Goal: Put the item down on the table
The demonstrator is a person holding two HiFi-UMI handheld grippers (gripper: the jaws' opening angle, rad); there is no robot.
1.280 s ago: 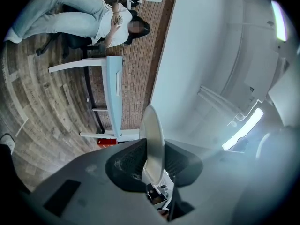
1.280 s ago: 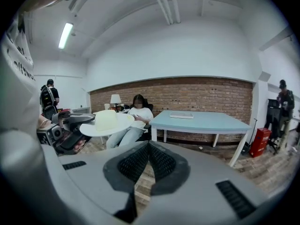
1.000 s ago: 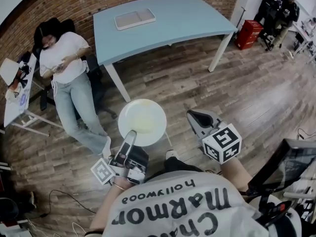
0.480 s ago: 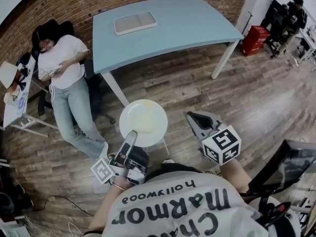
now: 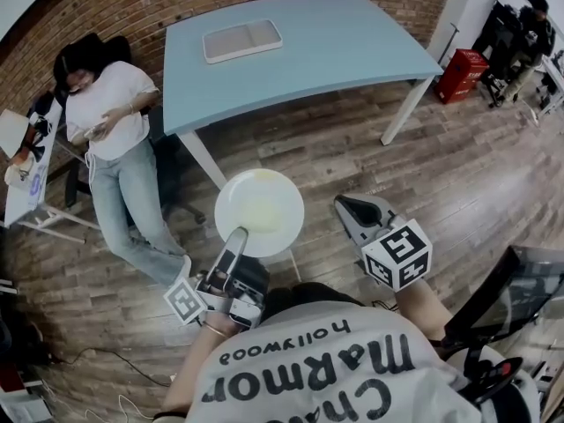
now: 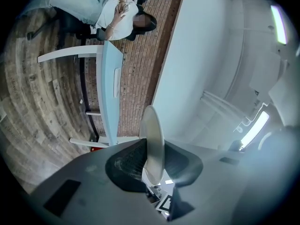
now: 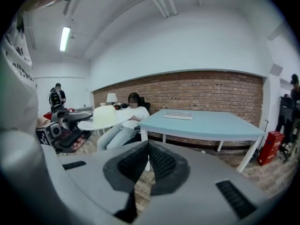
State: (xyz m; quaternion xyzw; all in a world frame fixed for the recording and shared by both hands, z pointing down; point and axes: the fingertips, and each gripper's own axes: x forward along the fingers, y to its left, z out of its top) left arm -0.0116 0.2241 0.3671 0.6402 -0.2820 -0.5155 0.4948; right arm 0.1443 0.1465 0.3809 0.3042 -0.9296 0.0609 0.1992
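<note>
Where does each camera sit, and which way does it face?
Head view: on the person's head, facing steeply down at blue table; shows left gripper, right gripper, shirt.
Left gripper view: on the left gripper, along jaws clamped on white plate.
Right gripper view: on the right gripper, facing the table; jaws shut, empty.
All share white plate, blue table.

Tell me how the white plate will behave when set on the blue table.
The plate is probably stiff: it juts out flat though the left gripper pinches only its rim. Its smooth surface may slip in the jaws.
</note>
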